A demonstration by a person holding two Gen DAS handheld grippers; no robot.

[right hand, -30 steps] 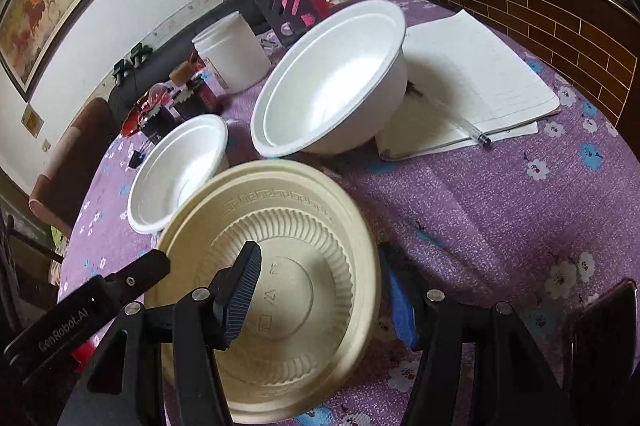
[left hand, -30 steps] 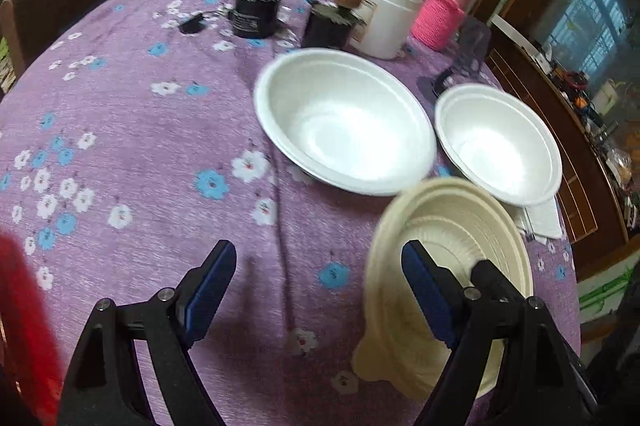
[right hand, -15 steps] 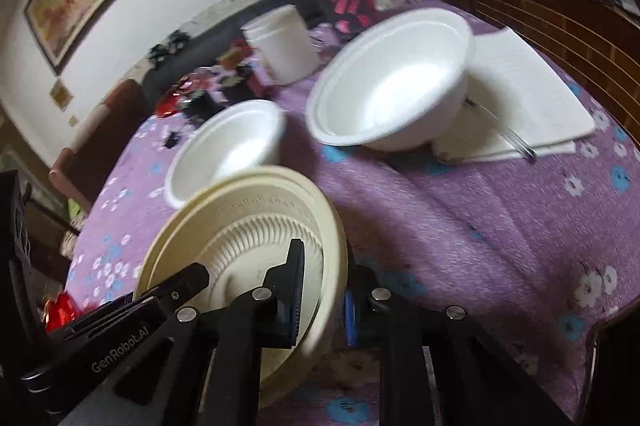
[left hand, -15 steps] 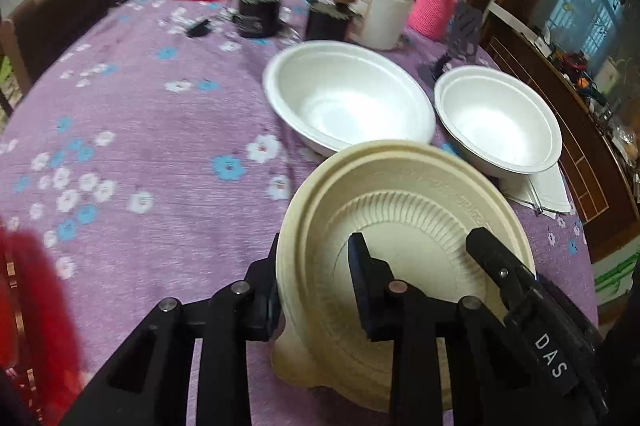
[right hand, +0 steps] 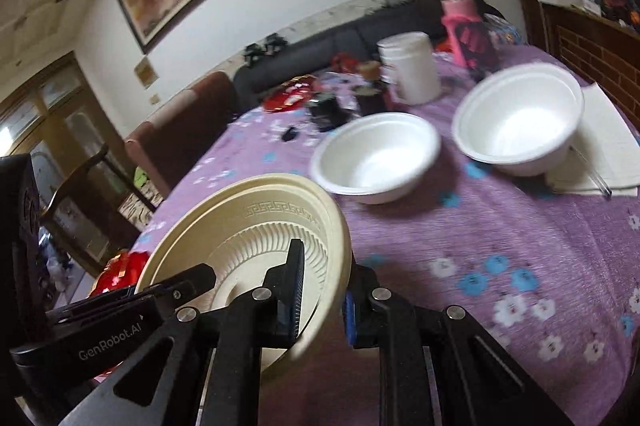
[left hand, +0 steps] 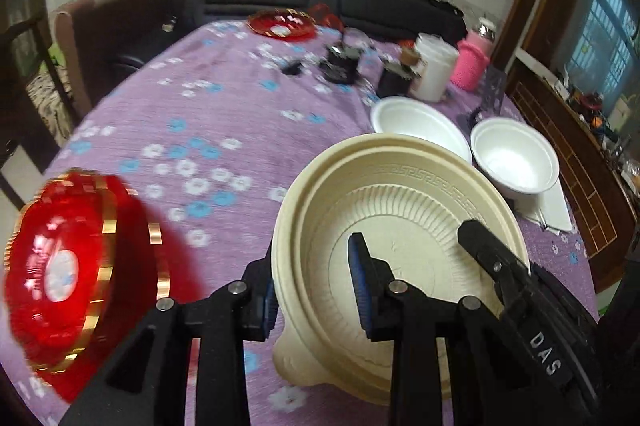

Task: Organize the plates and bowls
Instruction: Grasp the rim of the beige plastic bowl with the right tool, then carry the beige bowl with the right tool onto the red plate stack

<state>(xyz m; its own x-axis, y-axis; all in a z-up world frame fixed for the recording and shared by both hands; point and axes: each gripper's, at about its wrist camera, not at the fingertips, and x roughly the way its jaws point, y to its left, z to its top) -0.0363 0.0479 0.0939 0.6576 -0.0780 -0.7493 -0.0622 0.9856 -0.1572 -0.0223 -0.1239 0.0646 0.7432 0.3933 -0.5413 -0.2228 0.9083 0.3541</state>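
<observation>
Cream plastic plate (left hand: pixel 400 226), fluted inside with a key-pattern rim, is off the purple floral surface (left hand: pixel 208 130) and tilted, carried by both tools at once. Left hand-held gripper (left hand: pixel 314 300) pinches the plate's left rim, one pad outside, one inside the well; its jaws have just been closing, with the rim between them. Right hand-held gripper (right hand: pixel 320 296) is clamped on the opposite rim, jaws nearly together with only the plate's thin edge between. Judged progress: early. One plate is picked up, nothing looks stacked or sorted yet. Two white foam bowls remain separate on the surface, the larger white bowl (left hand: pixel 418 126) and the smaller white bowl (left hand: pixel 514 160) just beside each other. A red gold-rimmed dish (left hand: pixel 76 274) sits near the left edge, blurred; a second red dish (left hand: pixel 282 24) lies at the far end. Clutter beyond the bowls: white jar (left hand: pixel 434 66), pink bottle (left hand: pixel 470 60), dark tins (left hand: pixel 340 64), and white papers (right hand: pixel 604 150) partly under the smaller bowl. The bowls lie directly ahead of the plate; the jars crowd the space behind them. Likely hazard: a two-handed grip on a thin rim, which may flex or slip.
</observation>
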